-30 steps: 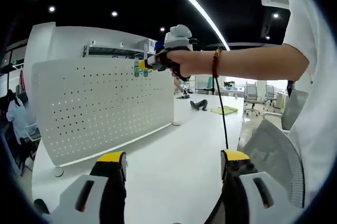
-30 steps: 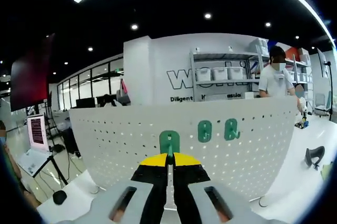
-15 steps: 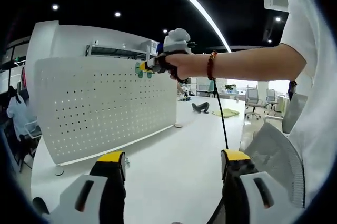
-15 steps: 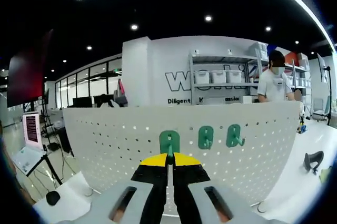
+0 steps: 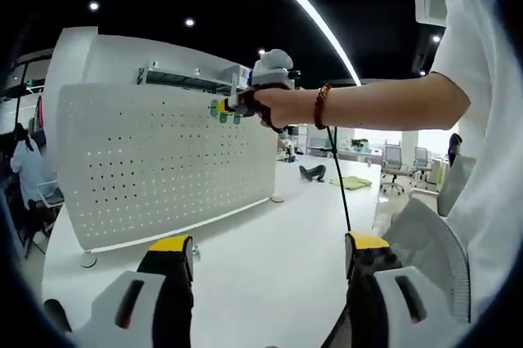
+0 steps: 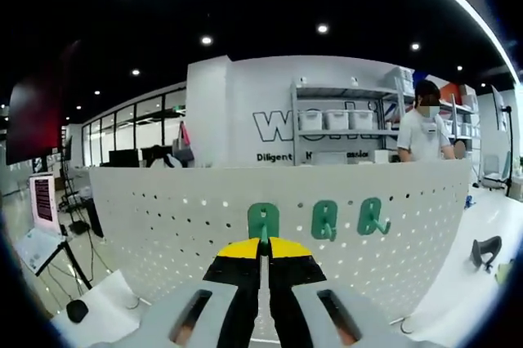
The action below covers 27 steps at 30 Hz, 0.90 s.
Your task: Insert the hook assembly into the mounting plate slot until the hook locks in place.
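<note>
A white perforated mounting plate [image 5: 163,160] [image 6: 163,234] stands upright on the white table [image 5: 270,266]. My right gripper [image 6: 262,243] is shut on a green hook [image 6: 262,221] held against the plate near its top edge. Two more green hooks [image 6: 325,220] [image 6: 372,216] hang on the plate to the right of it. In the left gripper view the right gripper [image 5: 225,105] shows high up at the plate, held by a person's hand [image 5: 274,105], with green hooks [image 5: 217,109] beside it. My left gripper [image 5: 265,254] is open over the table, nothing between its jaws.
A dark object [image 5: 311,171] [image 6: 488,247] lies on the table beyond the plate's right end. A mesh office chair [image 5: 425,242] stands at the right. A person [image 6: 423,129] stands by shelves [image 6: 343,123] behind the plate. A cable [image 5: 339,185] hangs from the right gripper.
The right gripper with its hook has shifted left along the plate, away from the two hung hooks. The left view has drifted slightly; the left gripper stays open.
</note>
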{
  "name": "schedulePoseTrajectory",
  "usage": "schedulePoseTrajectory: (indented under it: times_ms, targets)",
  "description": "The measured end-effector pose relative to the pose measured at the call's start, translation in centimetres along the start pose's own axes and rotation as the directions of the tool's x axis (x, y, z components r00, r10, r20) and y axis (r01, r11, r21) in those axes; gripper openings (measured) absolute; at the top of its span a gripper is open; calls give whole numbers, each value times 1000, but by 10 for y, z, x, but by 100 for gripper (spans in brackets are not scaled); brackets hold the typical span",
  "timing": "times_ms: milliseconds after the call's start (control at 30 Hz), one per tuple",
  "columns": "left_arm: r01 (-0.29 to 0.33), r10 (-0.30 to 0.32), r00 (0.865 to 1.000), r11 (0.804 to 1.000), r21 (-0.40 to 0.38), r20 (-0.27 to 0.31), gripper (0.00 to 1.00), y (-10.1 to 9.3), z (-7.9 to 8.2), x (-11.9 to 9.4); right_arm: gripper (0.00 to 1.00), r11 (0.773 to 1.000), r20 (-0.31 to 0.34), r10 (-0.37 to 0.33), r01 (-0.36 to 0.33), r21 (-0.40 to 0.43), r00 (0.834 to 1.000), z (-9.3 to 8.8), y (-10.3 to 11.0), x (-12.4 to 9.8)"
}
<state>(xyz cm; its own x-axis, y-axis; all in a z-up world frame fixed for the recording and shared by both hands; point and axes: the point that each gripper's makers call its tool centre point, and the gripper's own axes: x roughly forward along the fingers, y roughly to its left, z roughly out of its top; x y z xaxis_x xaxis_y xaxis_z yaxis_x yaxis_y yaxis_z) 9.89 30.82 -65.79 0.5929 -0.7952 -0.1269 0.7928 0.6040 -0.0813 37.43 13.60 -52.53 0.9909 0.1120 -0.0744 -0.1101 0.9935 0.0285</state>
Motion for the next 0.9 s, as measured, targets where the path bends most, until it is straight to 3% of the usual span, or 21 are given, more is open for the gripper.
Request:
schedulePoseTrajectory:
  times_ms: [567, 900]
  targets:
    - [-12, 12, 1000, 1000, -25, 6, 78, 7, 0, -1, 1, 1000, 5, -22, 22, -1, 1000, 5, -10, 17]
    - [-12, 12, 1000, 1000, -25, -1, 78, 11, -1, -1, 1, 999, -22, -34, 34, 5, 999, -3, -14, 27]
